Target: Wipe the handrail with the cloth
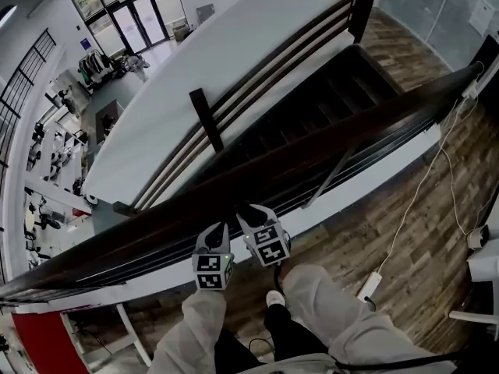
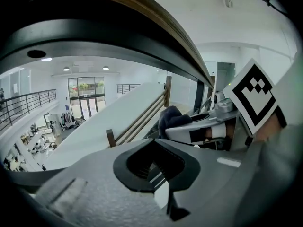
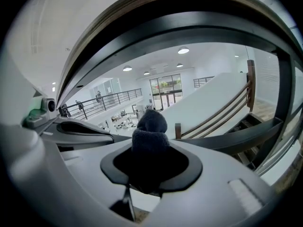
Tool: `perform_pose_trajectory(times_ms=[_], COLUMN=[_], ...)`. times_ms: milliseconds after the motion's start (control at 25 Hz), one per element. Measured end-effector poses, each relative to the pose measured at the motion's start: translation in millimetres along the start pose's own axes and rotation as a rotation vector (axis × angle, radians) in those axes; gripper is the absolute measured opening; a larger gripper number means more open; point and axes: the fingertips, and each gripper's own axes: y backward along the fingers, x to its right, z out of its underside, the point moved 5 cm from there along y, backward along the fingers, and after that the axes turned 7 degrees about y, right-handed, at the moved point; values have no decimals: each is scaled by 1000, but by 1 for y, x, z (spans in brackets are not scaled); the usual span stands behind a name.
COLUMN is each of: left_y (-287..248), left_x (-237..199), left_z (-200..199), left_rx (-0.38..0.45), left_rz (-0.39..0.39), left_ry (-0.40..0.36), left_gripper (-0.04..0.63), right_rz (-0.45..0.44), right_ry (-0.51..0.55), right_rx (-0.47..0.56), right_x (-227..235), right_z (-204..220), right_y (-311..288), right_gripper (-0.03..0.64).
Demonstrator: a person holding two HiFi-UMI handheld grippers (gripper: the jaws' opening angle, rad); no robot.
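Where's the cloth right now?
The dark cloth is clamped in the right gripper's tongs, mid-frame in the right gripper view, below the wooden handrail and beside the left gripper.

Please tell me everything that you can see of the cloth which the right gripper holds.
The cloth is dark, blue-grey to nearly black, with a fuzzy, towel-like surface. It is bunched into a thick wad, not spread flat. The right gripper is shut on its lower part, and a rounded end sticks out past the jaws. The cloth sits close to the dark wooden handrail; whether it touches the rail cannot be told. Nothing else is seen touching it.
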Motion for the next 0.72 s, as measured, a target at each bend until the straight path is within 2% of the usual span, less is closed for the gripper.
perform_pose_trajectory(times_ms=[720], left_y=[-35], left_x=[53], left_z=[-10], left_rx=[-21], left_rz=[98], left_ry=[-24], left_gripper=[-5], right_rz=[141], right_ry=[35], right_rx=[-16], right_x=[121], right_z=[11], right_y=[48], right_gripper=[120])
